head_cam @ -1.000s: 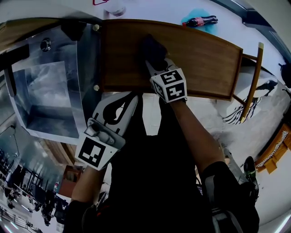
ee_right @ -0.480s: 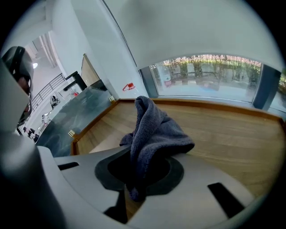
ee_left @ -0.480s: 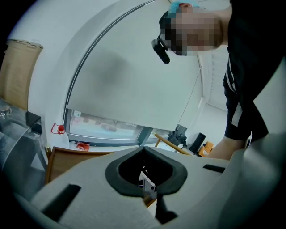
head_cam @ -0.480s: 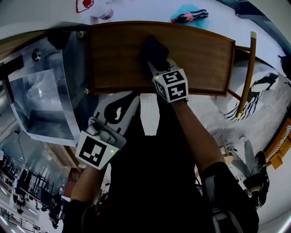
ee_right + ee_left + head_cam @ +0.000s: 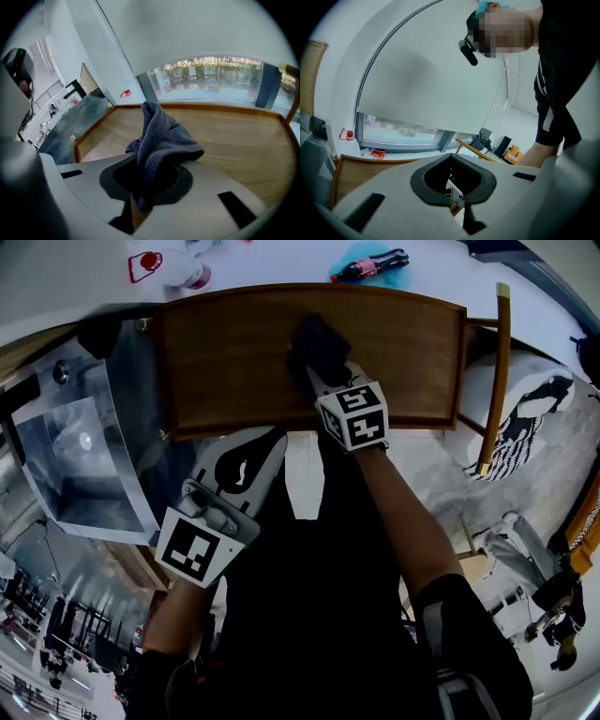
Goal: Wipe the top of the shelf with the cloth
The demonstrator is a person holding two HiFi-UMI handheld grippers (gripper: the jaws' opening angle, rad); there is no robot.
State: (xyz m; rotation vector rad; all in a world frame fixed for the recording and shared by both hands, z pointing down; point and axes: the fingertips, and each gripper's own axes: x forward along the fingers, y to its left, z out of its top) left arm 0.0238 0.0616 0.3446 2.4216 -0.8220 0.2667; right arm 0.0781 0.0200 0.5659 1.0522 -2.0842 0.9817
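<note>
— From the head view, where to find the cloth (image 5: 315, 341)?
— Bunched on the shelf top (image 5: 225, 362), about mid-width, pinched in the right tongs (image 5: 317, 379) and spilling just past their tips. Left tongs (image 5: 246, 465) kept just beside the front edge, doing no work.
— Any danger there?
— Probably leaving the far ends unwiped, with so small a wad.
— Left gripper view?
— Closed, gripping nothing; no cloth anywhere near.
— Right gripper view?
— Clamped on one narrow fold of cloth (image 5: 161, 140); the rest heaped upright ahead of the tips, resting on the shelf top.
— Risk from that?
— Likely slipping free under a hard drag, given so thin a pinch. Possibly scraping the shelf top with bare tips, if pressed too low.
</note>
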